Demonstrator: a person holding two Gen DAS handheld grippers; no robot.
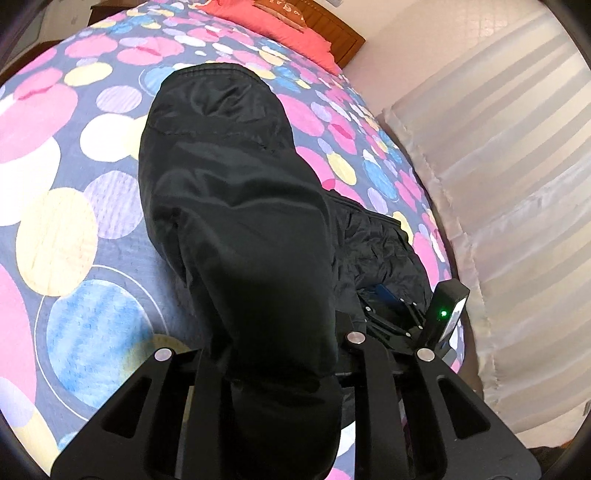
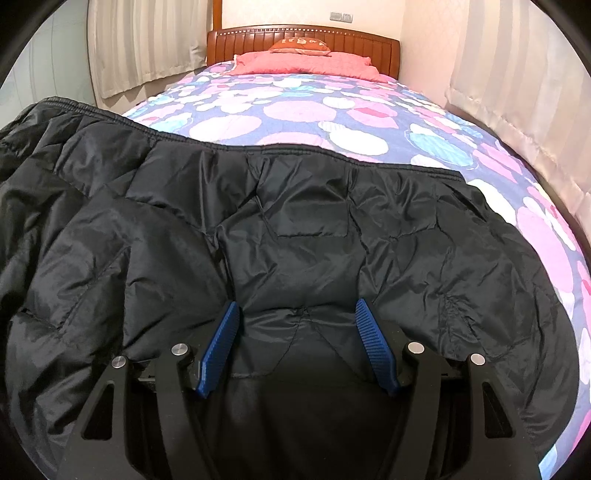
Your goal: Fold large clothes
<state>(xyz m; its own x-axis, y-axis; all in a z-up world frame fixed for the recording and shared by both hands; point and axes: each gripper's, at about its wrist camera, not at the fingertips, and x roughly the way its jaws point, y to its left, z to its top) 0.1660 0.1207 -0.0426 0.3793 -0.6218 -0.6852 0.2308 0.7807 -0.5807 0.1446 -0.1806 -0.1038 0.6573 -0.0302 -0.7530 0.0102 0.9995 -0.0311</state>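
Left wrist view: a black padded jacket (image 1: 236,192) drapes over the left gripper (image 1: 280,387) and runs up the spotted bedspread (image 1: 66,229) toward the red pillow (image 1: 280,29) by the wooden headboard (image 1: 332,26). Fabric swallows the fingers completely, so I cannot tell whether they are pinched on it or merely under it. Right of the jacket's raised fold lies more of the same garment, and near it sits the other tool with a green light, close to the curtain (image 1: 498,184).

Right wrist view: the right gripper (image 2: 299,343) stands spread wide, its blue ribbed pads (image 2: 221,343) apart with jacket lining bulging between them, nothing clamped. The jacket spreads across the near end of the bedspread (image 2: 295,107), its elastic hem (image 2: 295,149) on the side toward the headboard (image 2: 303,40).

By my reading, a side or sleeve is being brought over the body. Next, the right tongs want to close on the cloth between them, so both hands can carry the fold evenly and lay it flat.
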